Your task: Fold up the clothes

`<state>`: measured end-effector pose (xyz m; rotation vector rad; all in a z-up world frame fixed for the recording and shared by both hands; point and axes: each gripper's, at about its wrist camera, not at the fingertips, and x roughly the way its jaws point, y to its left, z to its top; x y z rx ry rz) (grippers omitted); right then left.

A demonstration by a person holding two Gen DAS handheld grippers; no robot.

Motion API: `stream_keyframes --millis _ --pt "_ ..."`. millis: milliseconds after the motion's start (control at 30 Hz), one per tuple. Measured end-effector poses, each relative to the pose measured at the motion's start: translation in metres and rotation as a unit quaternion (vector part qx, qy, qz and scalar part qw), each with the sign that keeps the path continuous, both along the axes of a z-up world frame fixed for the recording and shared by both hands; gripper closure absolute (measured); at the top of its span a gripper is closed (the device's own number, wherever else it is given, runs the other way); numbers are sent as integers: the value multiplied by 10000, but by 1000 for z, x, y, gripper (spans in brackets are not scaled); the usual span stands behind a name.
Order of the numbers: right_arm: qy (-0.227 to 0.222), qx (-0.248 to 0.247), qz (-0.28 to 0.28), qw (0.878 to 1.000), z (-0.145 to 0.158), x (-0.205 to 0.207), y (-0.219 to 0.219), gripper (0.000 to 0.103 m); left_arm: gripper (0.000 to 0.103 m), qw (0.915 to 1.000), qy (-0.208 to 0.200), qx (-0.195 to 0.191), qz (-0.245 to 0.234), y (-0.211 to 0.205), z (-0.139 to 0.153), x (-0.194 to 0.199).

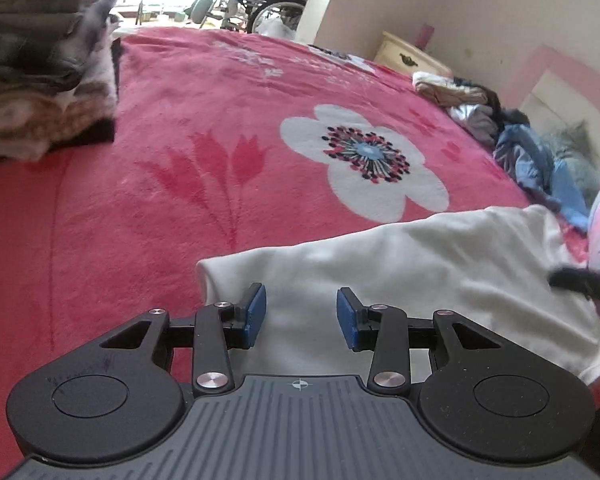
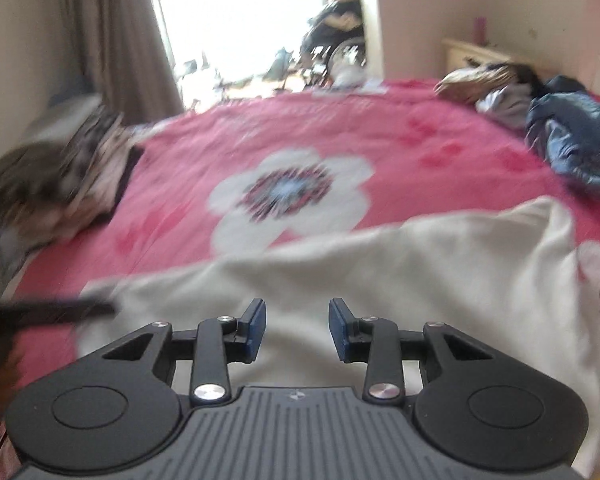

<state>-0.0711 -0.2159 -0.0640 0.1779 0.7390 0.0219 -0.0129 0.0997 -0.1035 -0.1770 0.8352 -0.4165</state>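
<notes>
Left fingers: my left gripper (image 1: 301,317) points down over the near part of the white garment (image 1: 420,272); its 2 blue pads (image 1: 255,316) stand apart with nothing pinched between them, only cloth showing through the gap.
Right fingers: my right gripper (image 2: 297,330) hangs over the same garment, its blue pads (image 2: 257,330) also parted and clamping nothing.
White garment: it lies spread on the near right part of the bed, its left edge folded into a rounded corner just left of my left gripper, its far edge running up toward the right.
Blanket: a pink plush blanket (image 1: 160,120) with 1 large white flower (image 1: 360,160) at its middle covers the bed; the flower sits beyond the garment's far edge.
Folded stack: a pile of grey, brown and cream clothes (image 1: 36,72) rests at the far left of the bed, well apart from the garment.
Loose heap: unfolded clothes, among them a blue piece (image 1: 536,160), lie at the far right edge of the bed.
Background: a cream nightstand (image 1: 412,56) stands against the right wall; a wheelchair (image 1: 272,0) loaded with things stands in the bright doorway; a brown curtain (image 2: 112,32) hangs at far left.
Blur: the right view is smeared, so its fine detail is hard to read.
</notes>
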Motion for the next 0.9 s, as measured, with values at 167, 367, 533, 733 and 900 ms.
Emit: stream_keyframes --millis 167,367,533,733,900 --pt "72 390 219 9990 -16 42 -8 69 64 9997 -222 30 -93 -8 8 3" --pt "226 144 582 9979 -39 76 10 72 64 9993 103 300 190 -15 -14 19" --pt "450 -404 35 9982 -62 90 -37 79 64 9996 60 232 156 -8 -16 16" --pt "431 -626 -1175 9902 -53 89 -135 92 64 9997 -5 189 155 -6 -17 14" --pt "229 -403 -1318 9902 -32 86 -159 85 64 9997 -30 109 208 -4 -19 13"
